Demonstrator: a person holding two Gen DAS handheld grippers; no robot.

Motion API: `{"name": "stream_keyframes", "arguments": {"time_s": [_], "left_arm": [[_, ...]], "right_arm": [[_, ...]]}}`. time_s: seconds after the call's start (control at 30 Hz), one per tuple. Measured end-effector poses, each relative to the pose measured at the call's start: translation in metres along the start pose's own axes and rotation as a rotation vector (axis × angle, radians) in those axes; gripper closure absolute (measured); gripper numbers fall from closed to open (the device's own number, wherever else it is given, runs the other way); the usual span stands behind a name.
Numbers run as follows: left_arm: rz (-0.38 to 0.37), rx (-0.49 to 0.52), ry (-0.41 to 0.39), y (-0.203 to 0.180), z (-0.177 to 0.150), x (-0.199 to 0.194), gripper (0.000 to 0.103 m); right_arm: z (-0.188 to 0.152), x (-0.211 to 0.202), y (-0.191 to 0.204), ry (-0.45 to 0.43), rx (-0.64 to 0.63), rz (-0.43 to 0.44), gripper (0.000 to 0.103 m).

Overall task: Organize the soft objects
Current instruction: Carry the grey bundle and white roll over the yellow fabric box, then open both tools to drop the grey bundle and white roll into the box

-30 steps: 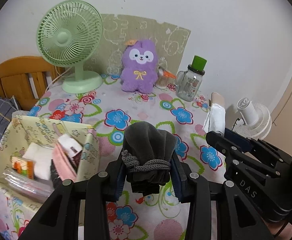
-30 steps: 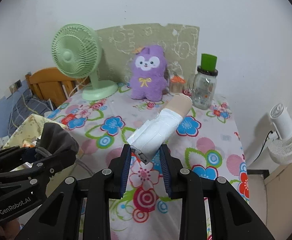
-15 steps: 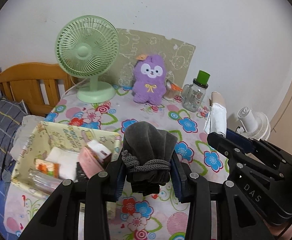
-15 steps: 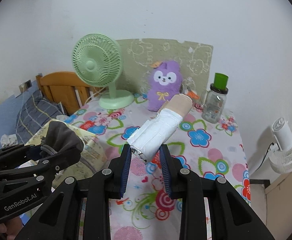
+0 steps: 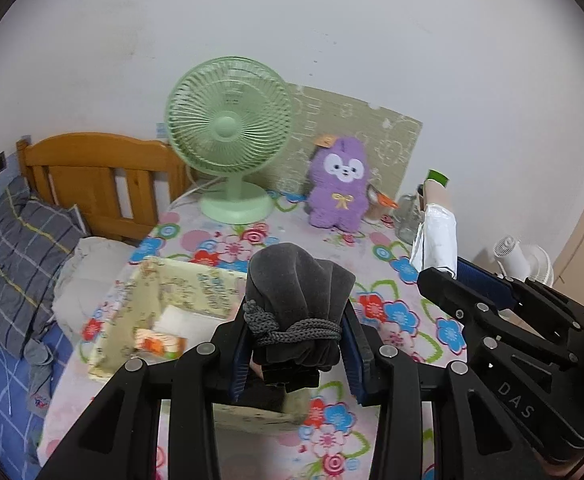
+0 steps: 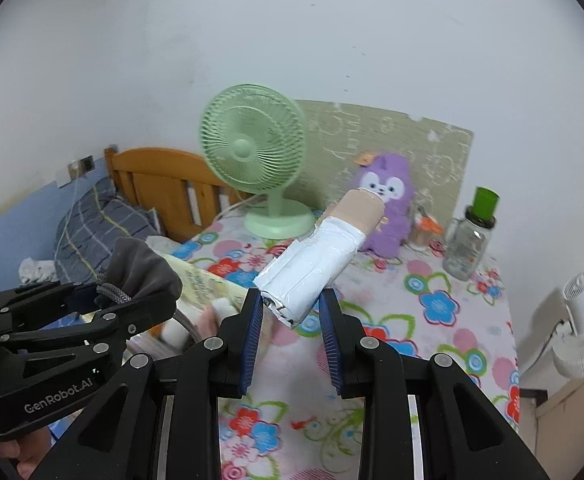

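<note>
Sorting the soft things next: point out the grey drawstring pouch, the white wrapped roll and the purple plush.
grey drawstring pouch (image 5: 297,292), left wrist view, bunched fabric above the cord.
white wrapped roll (image 6: 311,266), right wrist view, middle of the white wrap.
purple plush (image 5: 337,204), left wrist view, belly.

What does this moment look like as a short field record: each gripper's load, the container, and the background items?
left gripper: shut on grey drawstring pouch
right gripper: shut on white wrapped roll
container: yellow fabric bin on floral tablecloth, already holding small items
background: green fan, purple plush, bottle with green cap
</note>
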State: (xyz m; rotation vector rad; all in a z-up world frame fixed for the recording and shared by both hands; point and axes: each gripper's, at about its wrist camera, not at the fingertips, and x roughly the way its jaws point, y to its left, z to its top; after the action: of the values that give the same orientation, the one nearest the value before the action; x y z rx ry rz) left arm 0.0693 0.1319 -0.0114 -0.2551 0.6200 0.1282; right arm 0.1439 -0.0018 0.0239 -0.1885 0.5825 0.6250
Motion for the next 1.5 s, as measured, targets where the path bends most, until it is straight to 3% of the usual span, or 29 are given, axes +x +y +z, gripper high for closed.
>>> {"name": "stream_keyframes", "arguments": {"time_s": [0.47, 0.77, 1.5], "left_arm": [[0.097, -0.071, -0.005, 0.066, -0.001, -0.003, 0.063], [0.136, -0.105, 0.018, 0.095, -0.007, 0.005, 0.063], [0.151, -0.132, 0.050, 0.116, -0.012, 0.014, 0.062]], "right_arm": [[0.008, 0.038, 0.064, 0.041, -0.067, 0.120, 0.071], [0.004, 0.062, 0.083, 0.081, -0.082, 0.157, 0.071], [0.000, 0.084, 0.102, 0.138, -0.113, 0.175, 0.071]]}}
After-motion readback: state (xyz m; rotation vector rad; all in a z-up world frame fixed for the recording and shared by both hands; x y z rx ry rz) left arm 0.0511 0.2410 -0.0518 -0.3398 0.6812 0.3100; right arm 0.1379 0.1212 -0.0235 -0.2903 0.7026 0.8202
